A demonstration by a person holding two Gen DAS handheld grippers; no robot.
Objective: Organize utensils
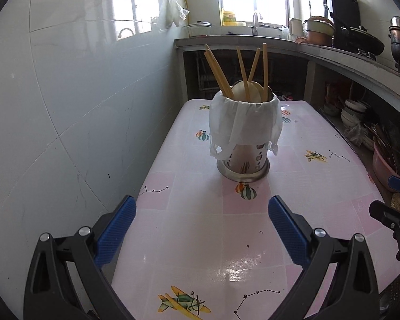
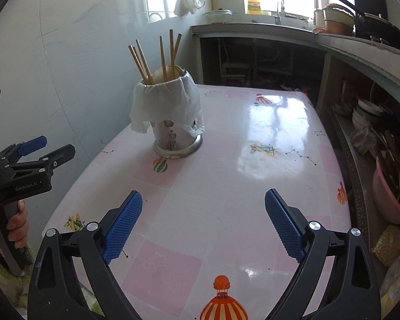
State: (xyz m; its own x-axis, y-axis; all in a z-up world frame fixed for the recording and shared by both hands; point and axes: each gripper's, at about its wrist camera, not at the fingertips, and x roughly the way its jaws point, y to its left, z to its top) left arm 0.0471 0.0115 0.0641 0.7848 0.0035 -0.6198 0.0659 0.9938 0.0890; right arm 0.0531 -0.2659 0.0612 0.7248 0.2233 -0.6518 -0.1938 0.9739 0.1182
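Both grippers [image 1: 201, 229] [image 2: 203, 222] gape empty over the table [image 2: 226, 186]; the bag-lined metal holder [image 1: 244, 160] holds chopsticks [image 1: 218, 72] and spoons.

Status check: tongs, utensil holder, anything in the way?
Left tongs open, empty. Right tongs open, empty. Holder upright on table, bag-lined, chopsticks and spoons inside. Nothing in the way.

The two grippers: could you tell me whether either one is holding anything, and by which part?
Nothing is held. The left gripper and the right gripper both stand open over the table.
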